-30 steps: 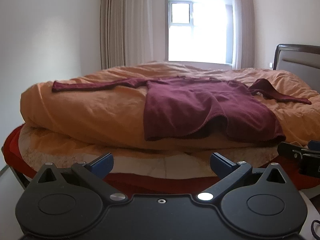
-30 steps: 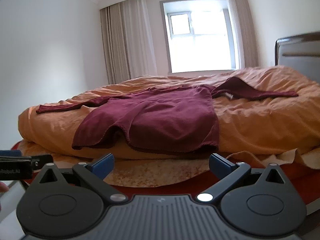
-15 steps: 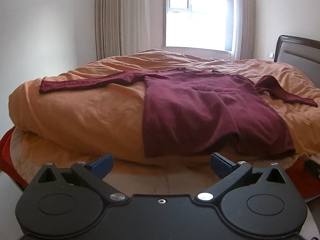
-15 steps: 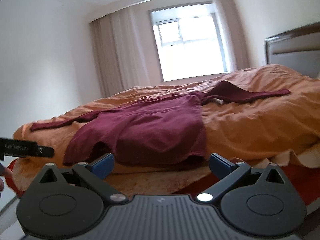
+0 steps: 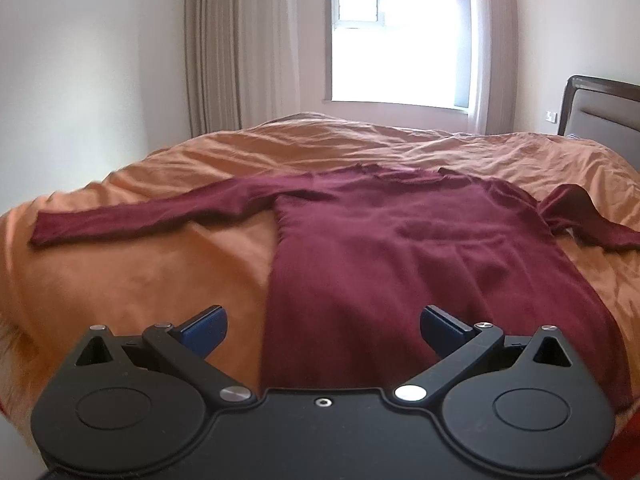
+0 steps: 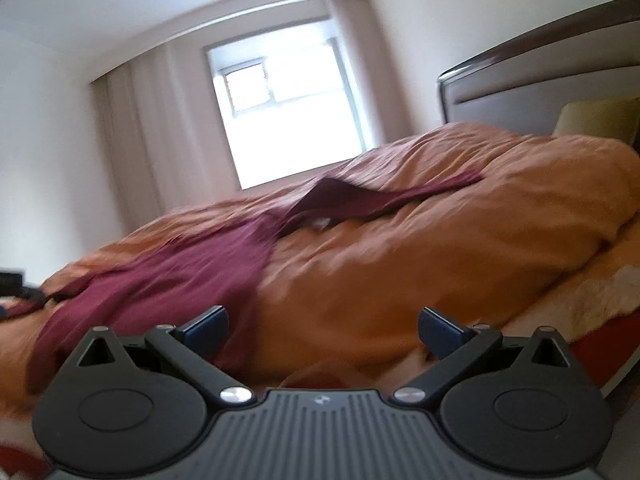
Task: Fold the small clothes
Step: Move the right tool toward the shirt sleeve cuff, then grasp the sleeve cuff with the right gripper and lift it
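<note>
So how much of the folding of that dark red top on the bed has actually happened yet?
None so far. The maroon top lies spread flat on the orange duvet, both sleeves out to the sides. What is in hand is only the approach: the left gripper and the right gripper are open and empty, near the bed's edge. Every fold is left to do.

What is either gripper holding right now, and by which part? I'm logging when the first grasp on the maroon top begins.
Nothing is held. The left gripper and right gripper are both open, short of the maroon top.
</note>
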The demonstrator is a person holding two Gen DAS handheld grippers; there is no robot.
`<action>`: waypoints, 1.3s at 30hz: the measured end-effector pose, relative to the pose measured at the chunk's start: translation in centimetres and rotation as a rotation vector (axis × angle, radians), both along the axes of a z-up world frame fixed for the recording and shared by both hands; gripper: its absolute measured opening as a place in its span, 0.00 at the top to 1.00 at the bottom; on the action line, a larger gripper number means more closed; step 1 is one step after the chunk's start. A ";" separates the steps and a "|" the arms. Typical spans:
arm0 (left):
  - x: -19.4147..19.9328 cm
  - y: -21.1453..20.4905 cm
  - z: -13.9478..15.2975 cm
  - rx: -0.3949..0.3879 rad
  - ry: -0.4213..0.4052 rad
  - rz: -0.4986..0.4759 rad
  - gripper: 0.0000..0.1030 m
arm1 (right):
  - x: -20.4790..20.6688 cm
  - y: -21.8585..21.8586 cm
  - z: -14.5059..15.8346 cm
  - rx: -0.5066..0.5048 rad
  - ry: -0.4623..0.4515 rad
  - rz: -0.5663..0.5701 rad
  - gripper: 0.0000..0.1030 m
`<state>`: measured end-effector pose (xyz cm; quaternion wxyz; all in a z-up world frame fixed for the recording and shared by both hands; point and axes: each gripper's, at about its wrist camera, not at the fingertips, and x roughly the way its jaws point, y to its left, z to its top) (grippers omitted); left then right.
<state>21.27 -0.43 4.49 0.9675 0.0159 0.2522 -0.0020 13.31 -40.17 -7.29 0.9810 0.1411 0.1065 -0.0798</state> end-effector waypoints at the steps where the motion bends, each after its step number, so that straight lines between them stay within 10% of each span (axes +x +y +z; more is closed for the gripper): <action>1: 0.8 -0.4 0.1 0.004 -0.005 -0.005 0.01 | 0.8 -0.8 0.3 -0.004 0.002 -0.006 0.00; 11: 8.4 -5.2 -0.3 -0.065 -0.013 -0.088 0.01 | 9.6 -7.4 3.6 -0.044 0.045 -0.049 0.00; 17: 11.7 -10.3 -0.8 -0.062 -0.032 -0.209 0.01 | 14.8 -11.6 4.0 0.112 0.065 0.020 0.00; 32: 15.5 -12.4 -7.4 -0.147 0.079 -0.293 0.01 | 24.1 -20.5 3.0 0.325 0.146 -0.255 0.25; 39: 15.5 -13.4 -8.1 -0.086 0.071 -0.293 0.00 | 27.3 -21.4 3.2 0.273 0.212 -0.375 0.36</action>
